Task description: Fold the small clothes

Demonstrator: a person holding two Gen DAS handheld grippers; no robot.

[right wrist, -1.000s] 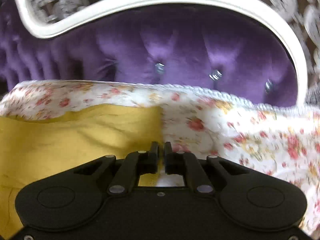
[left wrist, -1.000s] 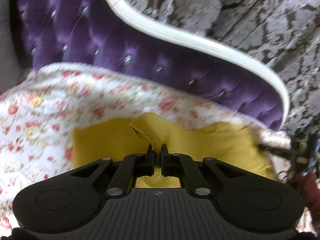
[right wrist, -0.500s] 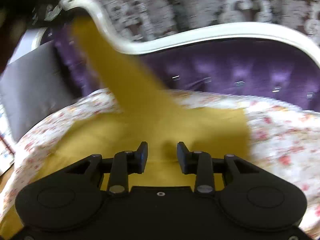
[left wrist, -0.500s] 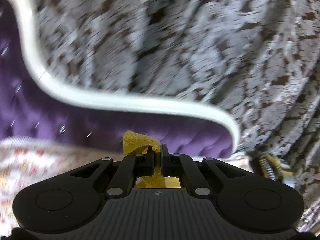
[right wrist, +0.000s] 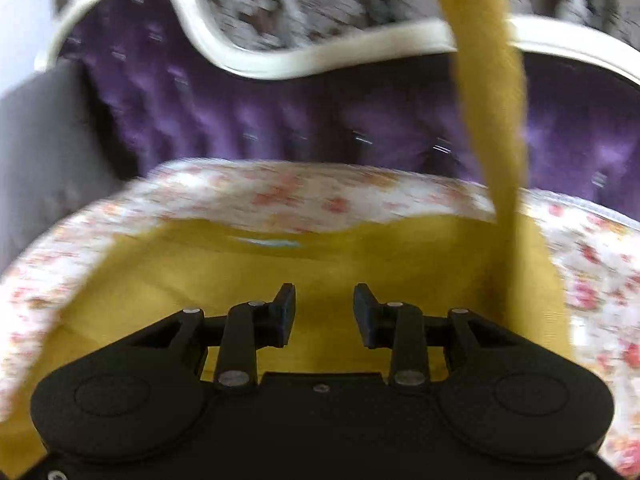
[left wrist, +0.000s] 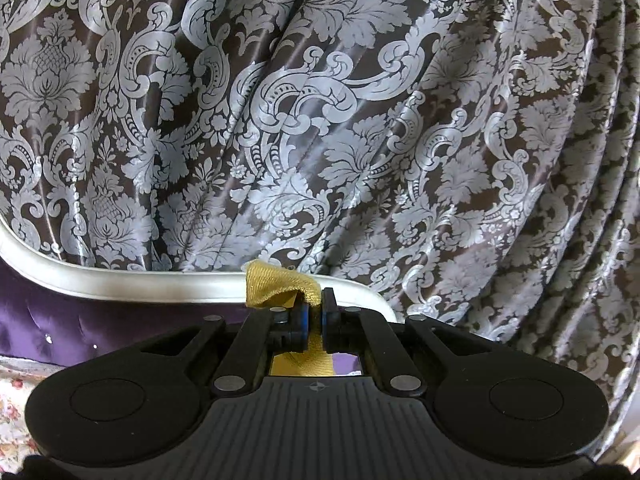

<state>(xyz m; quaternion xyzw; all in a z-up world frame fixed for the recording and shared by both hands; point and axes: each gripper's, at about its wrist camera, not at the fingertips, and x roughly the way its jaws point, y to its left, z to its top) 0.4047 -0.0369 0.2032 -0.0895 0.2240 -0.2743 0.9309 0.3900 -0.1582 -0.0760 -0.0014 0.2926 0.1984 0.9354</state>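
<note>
- The left gripper (left wrist: 314,312) is clamped on a small fold of the mustard-yellow garment (right wrist: 320,276), lifted up in front of the damask curtain (left wrist: 320,120). The pinch takes only a little cloth; I judge that a jerk or the pull of the hanging weight could slip it free.
- The right gripper (right wrist: 324,312) stands with jaws apart and nothing between them, over the garment's body. That body lies flat on the floral bedspread (right wrist: 280,192), filling the right wrist view from 6 to 9 o'clock.
- A yellow strip (right wrist: 492,100) rises from the garment at about 3 o'clock to the top edge at 1 o'clock. It is probably the part the left gripper holds, though the blur leaves that uncertain.
- With the right jaws free, nothing pins the body. Further lifting could drag the whole piece across the bedspread and leave a skewed fold.
- If the right gripper bites down here it may catch the bedspread along with the garment.
- Edges: the cream headboard rim (right wrist: 248,68) curves across 10 to 2 o'clock, with purple tufted upholstery (right wrist: 280,120) beneath it; a grey panel (right wrist: 48,140) stands at 9 o'clock.
- Open room lies over the bedspread at 3 to 4 o'clock; toward 12 o'clock the headboard and curtain close it off.
</note>
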